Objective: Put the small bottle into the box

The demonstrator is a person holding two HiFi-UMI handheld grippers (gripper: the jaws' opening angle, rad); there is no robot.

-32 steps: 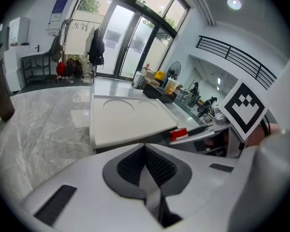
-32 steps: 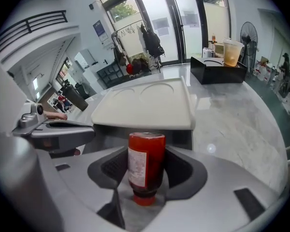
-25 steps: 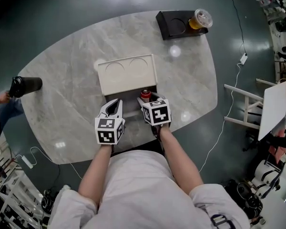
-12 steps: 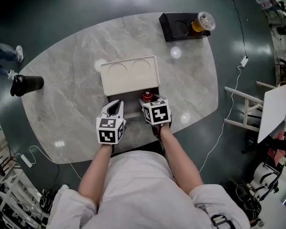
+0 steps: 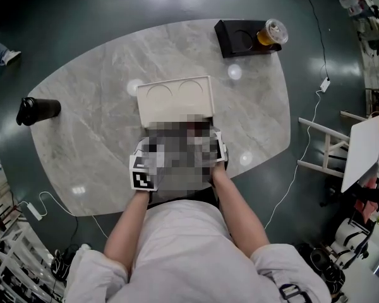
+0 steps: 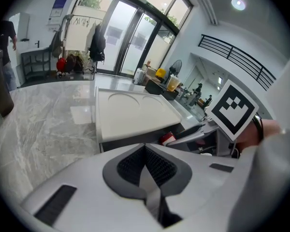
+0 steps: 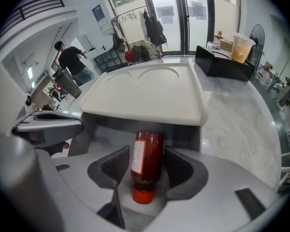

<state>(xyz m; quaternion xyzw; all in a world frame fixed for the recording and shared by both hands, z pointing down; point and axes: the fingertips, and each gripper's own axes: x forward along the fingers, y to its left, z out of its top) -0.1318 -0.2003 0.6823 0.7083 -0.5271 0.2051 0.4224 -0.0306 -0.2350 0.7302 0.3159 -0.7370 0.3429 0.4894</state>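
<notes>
The small bottle [image 7: 147, 154] is dark red with a red cap and a white label. It lies between the pads of my right gripper [image 7: 146, 164], which is shut on it, cap toward the camera, base toward the grey box's [image 7: 183, 132] open front under the cream lid [image 7: 145, 93]. My left gripper [image 6: 145, 151] is shut with nothing in it, just left of the right one [image 6: 195, 132]. From there the bottle [image 6: 167, 138] shows red at the box's opening. In the head view a mosaic patch hides both grippers; the lid [image 5: 175, 98] shows beyond it.
A black cup holder [image 5: 240, 38] with an iced drink [image 5: 273, 31] stands at the table's far right. A dark flask [image 5: 39, 110] sits at the left edge. A white frame [image 5: 341, 145] and cables are on the floor to the right. A person [image 7: 71, 61] stands far behind.
Both grippers stay at the box's near edge, the right one still on the bottle. The person at the left has moved off toward the far left corner.
</notes>
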